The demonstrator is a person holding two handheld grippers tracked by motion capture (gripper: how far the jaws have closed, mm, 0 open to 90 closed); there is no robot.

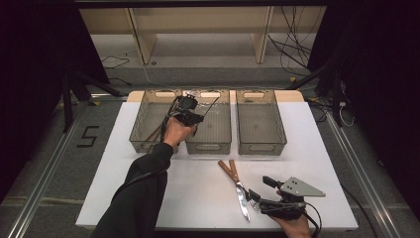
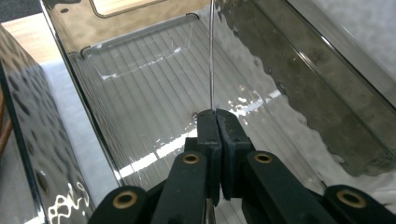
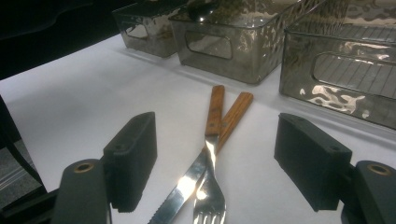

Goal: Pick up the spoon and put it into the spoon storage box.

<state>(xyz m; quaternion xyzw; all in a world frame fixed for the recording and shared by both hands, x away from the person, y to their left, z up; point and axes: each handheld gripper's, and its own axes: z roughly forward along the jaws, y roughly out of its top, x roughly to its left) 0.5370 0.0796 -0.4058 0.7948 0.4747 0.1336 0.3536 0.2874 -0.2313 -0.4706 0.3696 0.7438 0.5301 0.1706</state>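
A thin metal utensil [image 2: 211, 56] was pinched in the shut left claw [image 2: 216, 122] over the middle bin [image 2: 140, 116]. A knife [image 3: 198, 170] and fork [image 3: 212, 186] were seen crossed between the wide-open right claw [image 3: 217, 163] jaws on the tabletop [image 3: 70, 102].

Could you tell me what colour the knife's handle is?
Reddish-brown wood handle, best in the right gripper view.

Table top [image 1: 148, 168]: plain white. Three bins [image 1: 261, 121]: smoky grey translucent plastic, dimpled walls, ribbed floors. Knife [image 1: 236, 186] and fork [image 3: 215, 154]: brown wooden handles, bright silver metal. Right gripper [image 1: 267, 196]: black, with a grey plate. Sleeve [image 1: 136, 198]: black.
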